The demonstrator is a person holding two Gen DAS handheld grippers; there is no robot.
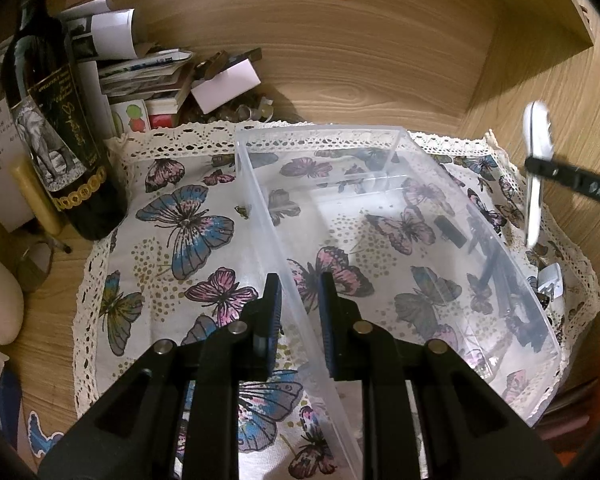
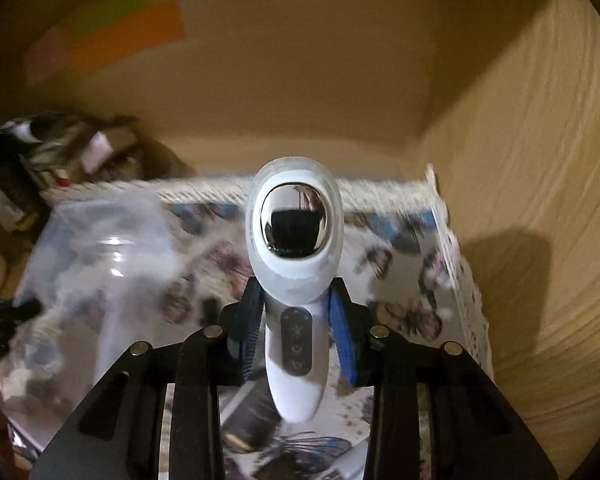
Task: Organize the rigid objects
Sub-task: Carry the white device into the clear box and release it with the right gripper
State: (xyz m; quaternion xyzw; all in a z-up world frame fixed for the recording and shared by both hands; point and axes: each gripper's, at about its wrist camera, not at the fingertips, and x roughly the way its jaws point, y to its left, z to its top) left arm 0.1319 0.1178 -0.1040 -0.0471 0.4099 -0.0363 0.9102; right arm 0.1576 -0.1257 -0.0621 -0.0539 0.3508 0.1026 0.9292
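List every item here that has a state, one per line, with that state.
left gripper: shut on the wall of the clear bin.
clear bin: upright, open-topped, on the butterfly cloth; small dark items inside.
right gripper: shut on the white handheld device.
white handheld device: lifted off the cloth, chrome head pointing away.
wine bottle: standing upright beside the cloth.

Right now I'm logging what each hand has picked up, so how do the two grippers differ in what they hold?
The left gripper pinches the thin side wall of the clear plastic bin, which sits on the butterfly cloth; the right gripper clamps the handle of a white handheld device, held in the air. Both are shut on something.
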